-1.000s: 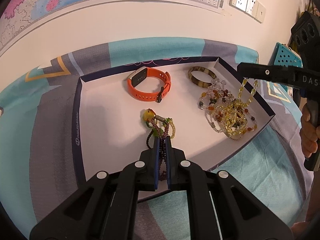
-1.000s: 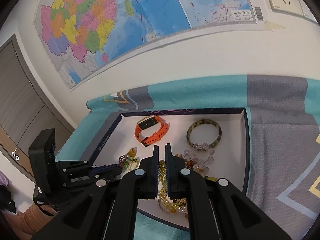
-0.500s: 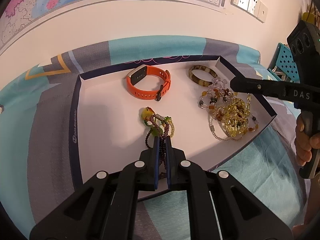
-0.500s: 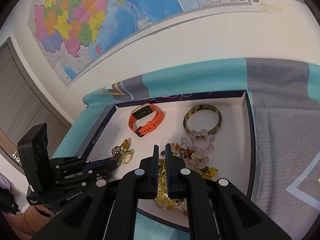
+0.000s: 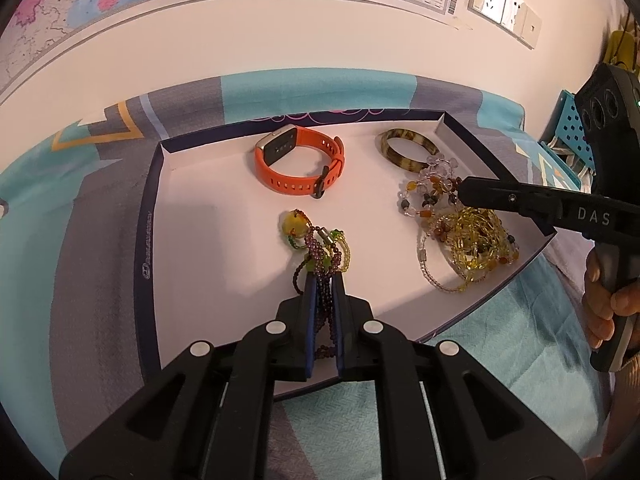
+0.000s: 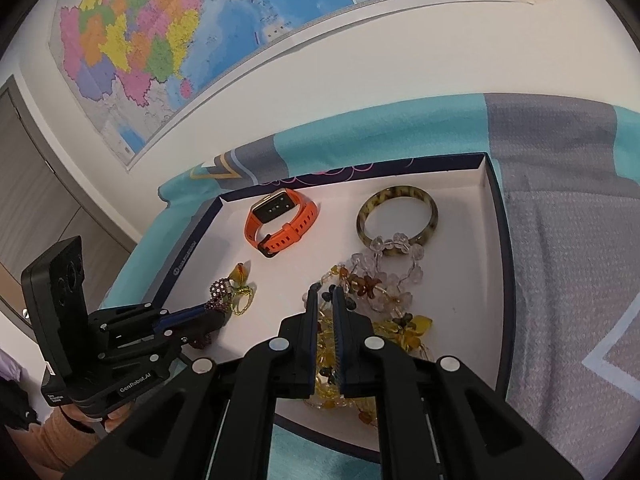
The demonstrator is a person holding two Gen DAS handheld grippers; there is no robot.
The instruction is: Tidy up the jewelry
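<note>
A white tray (image 5: 208,248) with a dark rim holds the jewelry. My left gripper (image 5: 323,280) is shut on a purple and green bead strand (image 5: 320,248) with a yellow pendant, low over the tray's near middle; it also shows in the right wrist view (image 6: 224,300). My right gripper (image 6: 325,294) is nearly closed around a yellow bead necklace (image 6: 326,364) in the tangled bead pile (image 5: 472,240) at the tray's right. An orange watch (image 5: 298,162) and a tortoiseshell bangle (image 5: 408,148) lie at the back.
The tray sits on a teal and grey patterned cloth (image 5: 100,208) against a white wall with a map (image 6: 168,32). Wall sockets (image 5: 504,4) are at the upper right. A blue perforated basket (image 5: 568,128) stands at the far right.
My right gripper has come down with the yellow necklace, which now lies piled on the tray. My left gripper keeps hold of the purple strand in nearly the same place.
</note>
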